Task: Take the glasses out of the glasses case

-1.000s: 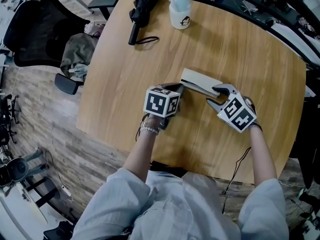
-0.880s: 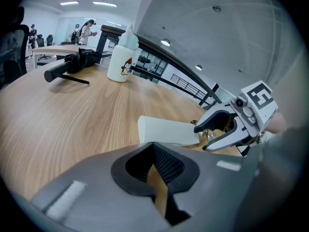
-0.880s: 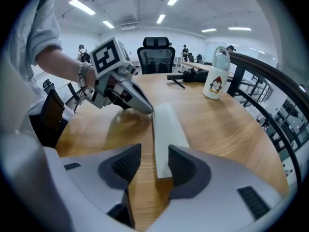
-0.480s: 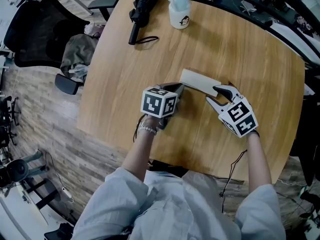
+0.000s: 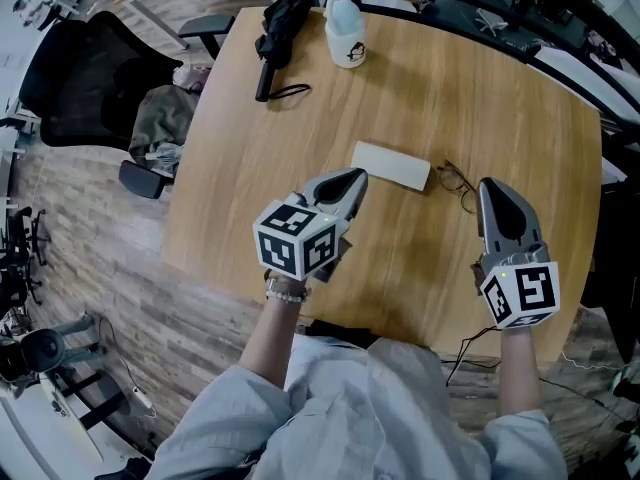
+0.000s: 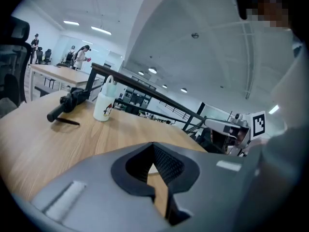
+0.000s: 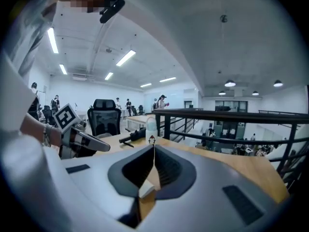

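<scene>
The white glasses case (image 5: 390,165) lies flat on the round wooden table (image 5: 500,98). Thin dark-framed glasses (image 5: 456,181) rest on the wood just right of the case, apart from both grippers. My left gripper (image 5: 352,177) hovers above the table just left of the case, shut with nothing held; its tips (image 6: 153,145) meet in the left gripper view. My right gripper (image 5: 490,185) is raised to the right of the glasses. Its jaws (image 7: 153,146) have just closed, with nothing between them. The left gripper (image 7: 82,141) also shows in the right gripper view.
A black folded umbrella (image 5: 275,28) and a white bottle with a penguin print (image 5: 345,33) stand at the table's far edge. A black office chair (image 5: 80,68) with clothes on it sits off the table to the left. A thin cable (image 5: 470,353) hangs at the near edge.
Both grippers have lifted off the case and drawn back toward the person. The right jaws went from open to shut. The glasses now lie on the table right of the case.
</scene>
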Demonstrator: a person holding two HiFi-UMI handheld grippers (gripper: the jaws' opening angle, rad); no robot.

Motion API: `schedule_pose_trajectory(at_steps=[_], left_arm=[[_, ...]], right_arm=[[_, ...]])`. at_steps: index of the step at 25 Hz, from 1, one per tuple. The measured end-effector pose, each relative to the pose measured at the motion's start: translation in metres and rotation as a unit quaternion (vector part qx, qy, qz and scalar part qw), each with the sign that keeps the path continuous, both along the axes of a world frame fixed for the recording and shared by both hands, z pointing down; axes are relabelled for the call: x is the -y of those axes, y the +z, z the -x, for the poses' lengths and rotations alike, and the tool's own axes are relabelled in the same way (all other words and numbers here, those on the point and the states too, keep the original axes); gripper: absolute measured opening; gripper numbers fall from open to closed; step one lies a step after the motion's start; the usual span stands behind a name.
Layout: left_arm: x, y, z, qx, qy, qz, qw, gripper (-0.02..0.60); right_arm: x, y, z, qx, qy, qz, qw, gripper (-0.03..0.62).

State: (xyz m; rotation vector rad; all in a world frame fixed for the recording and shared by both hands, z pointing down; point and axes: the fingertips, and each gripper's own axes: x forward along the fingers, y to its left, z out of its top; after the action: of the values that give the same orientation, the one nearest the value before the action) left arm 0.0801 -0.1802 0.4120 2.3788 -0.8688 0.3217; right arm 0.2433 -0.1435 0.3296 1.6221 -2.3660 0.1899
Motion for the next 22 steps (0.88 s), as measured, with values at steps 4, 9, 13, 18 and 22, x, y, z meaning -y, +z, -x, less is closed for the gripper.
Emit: schedule_pose_trajectory(at_steps=[4,9,13,18,22], left_arm=[[-0.019,-0.057,-0.012,-0.032,-0.005,-0.054,0.9980,0.005],[-0.042,-0.112,-0.026,-0.046,-0.011,-0.113,0.9925,0.005],[-0.058,-0.140,-0.029,-0.037,-0.019,-0.155,0.9871,0.005],[-0.073,-0.160,-0.025,-0.060,-0.021,-0.158,0.9854,0.005],[-0.079,-0.171,-0.023,-0.061,-0.011,-0.172,0.9832,0.005]], right_arm=[[-0.022,-0.033,-0.022,-0.001,0.035,-0.029,0.999,0.002],[-0.042,-0.058,-0.034,0.006,0.031,-0.055,0.998,0.002],[-0.050,-0.068,-0.038,0.025,0.022,-0.069,0.997,0.002],[-0.065,-0.070,-0.038,0.041,0.035,-0.074,0.996,0.000],[-0.082,-0.078,-0.037,0.033,0.050,-0.084,0.995,0.000]])
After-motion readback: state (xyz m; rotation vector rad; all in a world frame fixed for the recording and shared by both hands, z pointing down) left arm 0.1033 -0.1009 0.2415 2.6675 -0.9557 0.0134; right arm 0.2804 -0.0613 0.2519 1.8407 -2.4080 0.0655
